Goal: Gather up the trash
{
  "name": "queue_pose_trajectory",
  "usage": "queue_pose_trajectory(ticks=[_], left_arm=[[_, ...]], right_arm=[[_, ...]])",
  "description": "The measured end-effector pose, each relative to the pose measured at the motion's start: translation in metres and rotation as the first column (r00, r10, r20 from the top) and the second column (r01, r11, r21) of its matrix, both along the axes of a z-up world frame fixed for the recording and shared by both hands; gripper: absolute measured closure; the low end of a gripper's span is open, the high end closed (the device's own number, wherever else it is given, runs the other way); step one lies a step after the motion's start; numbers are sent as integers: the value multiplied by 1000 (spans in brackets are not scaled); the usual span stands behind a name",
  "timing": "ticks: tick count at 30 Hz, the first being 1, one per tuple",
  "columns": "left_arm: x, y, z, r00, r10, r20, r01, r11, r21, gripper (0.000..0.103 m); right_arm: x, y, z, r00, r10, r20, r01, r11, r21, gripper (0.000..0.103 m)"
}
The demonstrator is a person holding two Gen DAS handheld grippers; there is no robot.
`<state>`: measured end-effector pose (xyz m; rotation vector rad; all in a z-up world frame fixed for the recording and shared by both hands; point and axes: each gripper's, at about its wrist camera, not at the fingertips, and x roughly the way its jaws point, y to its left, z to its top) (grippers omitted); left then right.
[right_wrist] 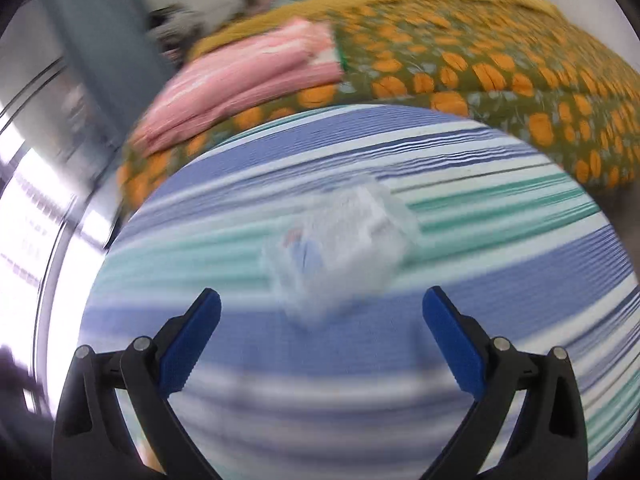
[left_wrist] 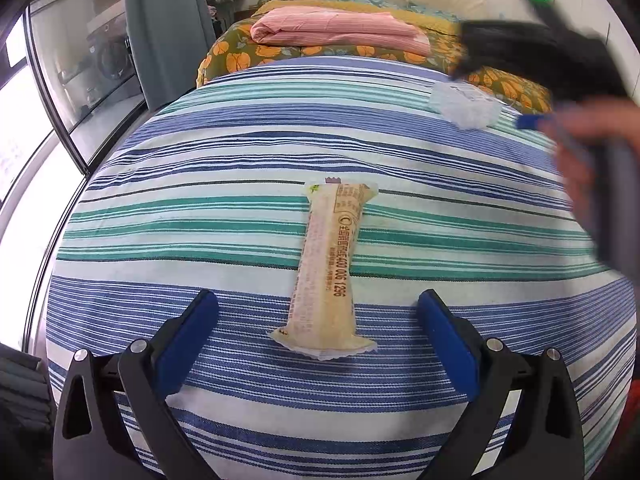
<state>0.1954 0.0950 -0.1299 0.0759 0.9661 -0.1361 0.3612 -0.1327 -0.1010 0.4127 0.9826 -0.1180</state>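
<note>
Plainly a two-target scene on the striped bed cover. Left tongs spread wide, nothing between the pads, with the beige snack wrapper lying flat just ahead at twelve o'clock — its near crimped end sitting between the two blue fingertips, its long axis running almost straight away from the tongs, tipped slightly toward one o'clock. No contact visible; pads well to either side of it. So, judged from this: a grasp across the narrow width needs only a short push forward and down, no roll. Right tongs likewise wide and empty, aimed at a crumpled clear plastic packet at twelve o'clock, close ahead but blurred — shape and long axis not readable. Same packet seen from the left wrist far off at two o'clock, beside the blurred right hand. Wrapper nearer the left, packet nearer the right. Folded pink blanket beyond, at twelve o'clock.
</note>
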Motion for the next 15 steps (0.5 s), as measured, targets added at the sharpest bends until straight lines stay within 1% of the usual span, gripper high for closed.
queue_pose_trajectory(ticks=[1,3,6,8,9,11,13,14,15], left_arm=[[0,0,0,1000,0,0,0,1000,-1,6],[0,0,0,1000,0,0,0,1000,-2,6],[0,0,0,1000,1,0,-1,1000,-4,6],[0,0,-1,1000,1,0,-1,1000,-5,6],[0,0,-1,1000,1,0,-1,1000,-5,6],[1,0,-1,1000,1,0,-1,1000,-5,6],[1,1,-1,1000,2,0,-2,1000,-6,6],[1,0,-1,1000,2,0,-2,1000,-5,6],[1,1,-1,1000,1,0,-1,1000,-5,6]], right_arm=[[13,-1,-5,998,-56,-23,56,998,-1,5],[33,-3,-12,991,-128,-49,128,992,-6,5],[45,-5,-22,982,-169,-83,167,985,-31,5],[49,-5,-24,986,-146,-84,141,988,-66,4],[49,-5,-24,990,-108,-87,100,991,-91,5],[42,-7,-23,995,-77,-66,70,992,-102,10],[30,-11,-20,999,-35,-32,31,994,-109,24],[24,-10,-18,1000,-11,-25,8,993,-118,26],[12,-9,-16,999,48,-16,-50,990,-134,30]])
